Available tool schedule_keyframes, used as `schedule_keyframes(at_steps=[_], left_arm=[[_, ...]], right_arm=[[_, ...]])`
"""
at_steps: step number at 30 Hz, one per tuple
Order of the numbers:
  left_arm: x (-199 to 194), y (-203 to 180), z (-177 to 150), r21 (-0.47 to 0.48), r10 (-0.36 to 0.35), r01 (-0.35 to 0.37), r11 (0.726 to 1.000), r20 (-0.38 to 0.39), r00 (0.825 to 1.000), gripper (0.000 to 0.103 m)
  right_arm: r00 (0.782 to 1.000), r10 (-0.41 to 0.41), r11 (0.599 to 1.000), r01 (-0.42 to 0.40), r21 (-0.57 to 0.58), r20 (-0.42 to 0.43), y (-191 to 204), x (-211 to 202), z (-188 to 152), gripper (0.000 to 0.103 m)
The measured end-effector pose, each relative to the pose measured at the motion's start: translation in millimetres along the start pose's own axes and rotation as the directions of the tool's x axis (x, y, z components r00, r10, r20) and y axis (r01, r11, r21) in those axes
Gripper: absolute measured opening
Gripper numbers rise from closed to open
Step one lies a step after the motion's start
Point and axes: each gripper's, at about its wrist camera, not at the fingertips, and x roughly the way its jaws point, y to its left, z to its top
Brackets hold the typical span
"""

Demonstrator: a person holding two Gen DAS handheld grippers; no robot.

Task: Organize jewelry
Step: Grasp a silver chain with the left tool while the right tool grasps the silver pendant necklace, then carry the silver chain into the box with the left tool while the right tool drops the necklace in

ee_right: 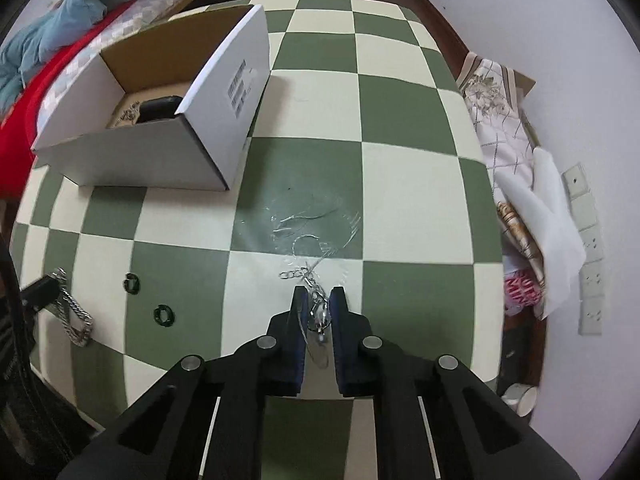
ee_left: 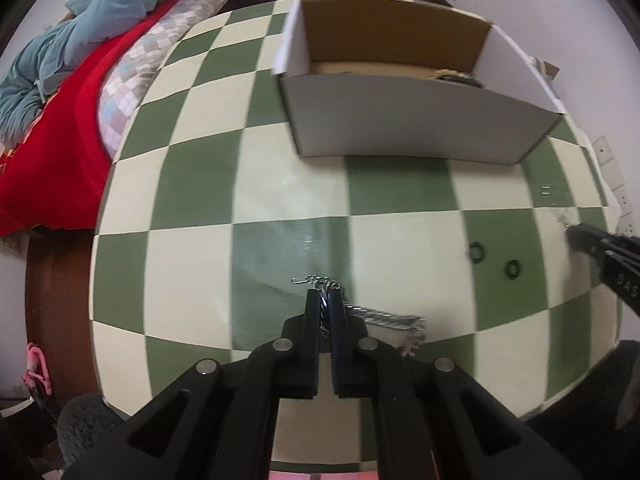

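My left gripper is shut on a thick silver chain bracelet that trails to the right over the checkered table; it also shows in the right wrist view. My right gripper is shut on a thin silver necklace with a pendant, its fine chain spread ahead on the table. Two small dark rings lie between the grippers, also in the left wrist view. An open white cardboard box stands beyond, holding a dark item and some jewelry.
The table has a green and cream checkered top. A bed with red and blue bedding is to the left. Folded cloths lie along the right table edge by a white wall with sockets.
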Motion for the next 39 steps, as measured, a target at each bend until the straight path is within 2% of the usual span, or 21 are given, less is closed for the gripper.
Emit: schedule_keyframes(at_steps=[4, 7, 12, 24, 31, 39], left_arm=[[-13, -10, 0, 0.02, -0.036, 0.036, 0.999, 0.021, 0.999, 0.001], [-29, -15, 3, 0.031, -0.064, 0.062, 0.998, 0.047, 0.997, 0.001], [-54, -12, 16, 0.032, -0.099, 0.097, 0.995, 0.095, 0.99, 0.001], [-94, 1, 43, 0.002, -0.148, 0.149, 0.989, 0.165, 0.975, 0.001], [-114, 4, 51, 0.009, -0.164, 0.166, 0.986, 0.195, 0.967, 0.001], [-146, 8, 68, 0.02, -0.207, 0.208, 0.978, 0.239, 0.949, 0.001]], right_arm=[[0.991, 0.133, 0.982, -0.132, 0.132, -0.001, -18, -9, -16, 0.01], [0.981, 0.192, 0.962, -0.196, 0.191, 0.036, -30, -23, -30, 0.01], [0.969, 0.224, 0.951, -0.241, 0.196, 0.103, -30, -59, -37, 0.01], [0.933, 0.271, 0.941, -0.309, 0.139, 0.239, -23, -133, -8, 0.01], [0.911, 0.297, 0.933, -0.341, 0.117, 0.288, -21, -163, 5, 0.01], [0.882, 0.33, 0.926, -0.372, 0.069, 0.336, -12, -197, 16, 0.01]])
